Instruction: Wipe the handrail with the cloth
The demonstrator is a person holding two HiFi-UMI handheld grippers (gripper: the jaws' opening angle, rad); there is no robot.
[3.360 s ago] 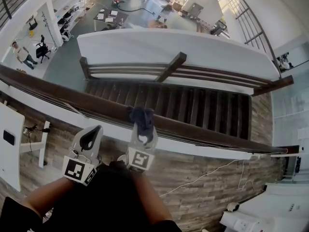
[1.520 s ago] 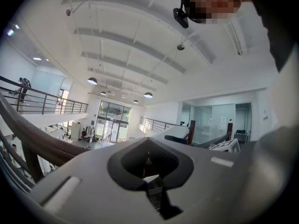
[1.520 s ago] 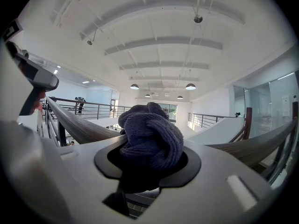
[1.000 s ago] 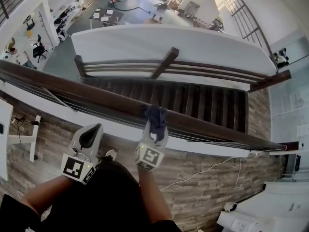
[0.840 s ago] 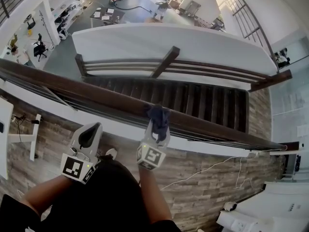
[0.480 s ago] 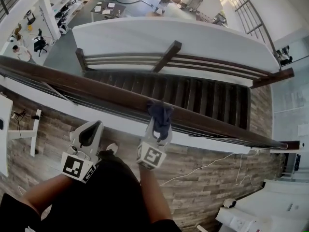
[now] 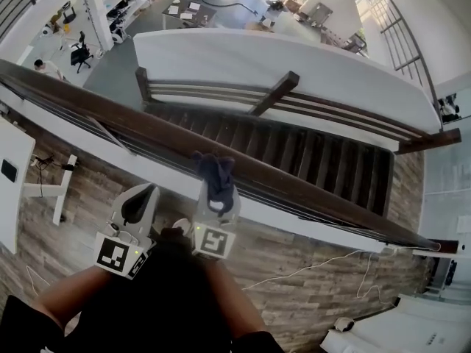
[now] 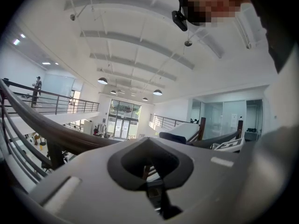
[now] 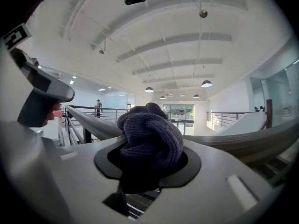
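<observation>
In the head view, our right gripper (image 7: 216, 201) holds the dark cloth (image 7: 214, 173) on the handrail (image 7: 316, 195), further left along it than a moment ago, so the wiping stroke is advancing. In the left gripper view, our left gripper (image 8: 152, 169) sits closed and empty. In the right gripper view, the jaws clamp the bunched cloth (image 9: 150, 139) beside the rail (image 9: 243, 144).

I see a dark wooden staircase (image 7: 309, 157) descending below, a thin white cable (image 7: 294, 272) snaking across the grey-brown wood-plank floor (image 7: 316, 307), and a white desk (image 7: 13, 190) far left.
</observation>
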